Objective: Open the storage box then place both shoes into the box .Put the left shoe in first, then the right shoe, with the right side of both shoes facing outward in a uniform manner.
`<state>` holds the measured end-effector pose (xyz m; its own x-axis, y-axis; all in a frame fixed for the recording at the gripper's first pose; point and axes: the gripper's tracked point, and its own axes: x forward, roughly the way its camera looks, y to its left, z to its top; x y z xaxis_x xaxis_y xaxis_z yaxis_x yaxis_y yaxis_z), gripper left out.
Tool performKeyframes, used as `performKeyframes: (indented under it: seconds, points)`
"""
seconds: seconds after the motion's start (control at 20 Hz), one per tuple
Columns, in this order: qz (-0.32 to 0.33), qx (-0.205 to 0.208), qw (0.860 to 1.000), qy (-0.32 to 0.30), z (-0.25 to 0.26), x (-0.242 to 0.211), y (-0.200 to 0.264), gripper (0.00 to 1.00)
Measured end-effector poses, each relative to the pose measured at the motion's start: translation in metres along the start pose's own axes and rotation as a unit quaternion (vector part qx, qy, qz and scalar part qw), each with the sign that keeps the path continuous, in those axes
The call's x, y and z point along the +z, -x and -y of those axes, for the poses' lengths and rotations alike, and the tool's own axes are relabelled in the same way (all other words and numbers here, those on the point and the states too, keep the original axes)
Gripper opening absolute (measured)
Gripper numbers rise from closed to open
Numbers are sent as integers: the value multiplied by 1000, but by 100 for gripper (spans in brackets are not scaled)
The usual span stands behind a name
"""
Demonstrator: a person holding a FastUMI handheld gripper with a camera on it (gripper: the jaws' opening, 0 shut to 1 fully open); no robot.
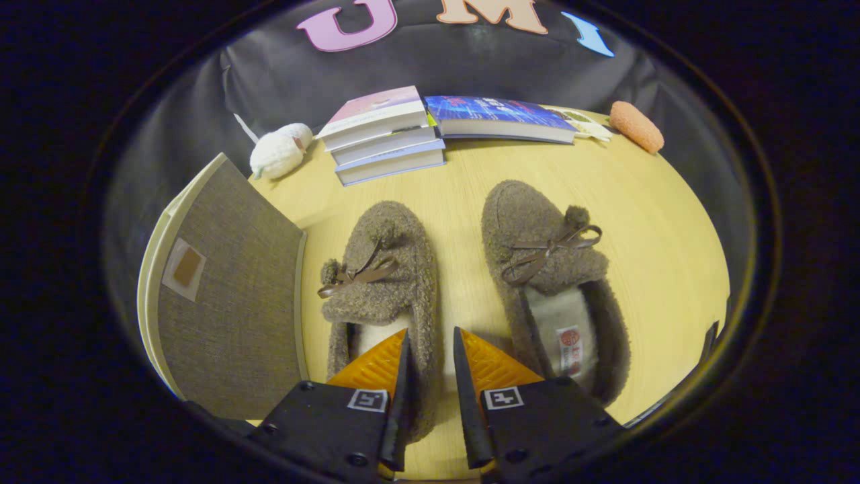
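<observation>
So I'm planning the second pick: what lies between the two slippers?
In the gripper view, only bare table between left slipper and right slipper; nearer, the gripper straddles the left slipper's inner wall.

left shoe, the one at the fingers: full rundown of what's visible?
The left shoe is a fuzzy brown slipper with pale lining, a thin brown bow and a pompom. It lies sole-down on the wooden table, toe toward the books, beside the storage box. The gripper straddles its side wall near the heel, fingers narrowly apart.
</observation>
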<state>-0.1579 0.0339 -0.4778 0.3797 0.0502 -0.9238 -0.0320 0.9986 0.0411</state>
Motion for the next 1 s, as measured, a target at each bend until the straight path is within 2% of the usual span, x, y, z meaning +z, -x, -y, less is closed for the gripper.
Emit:
performKeyframes:
  seconds: [0.25, 0.65, 1.0]
  points:
    - [-19, 2, 1000, -16, -2, 2, 3, 4]
    - [8, 26, 997, -76, -11, 37, 30, 3]
    - [100, 64, 991, -69, -49, 119, 94, 3]
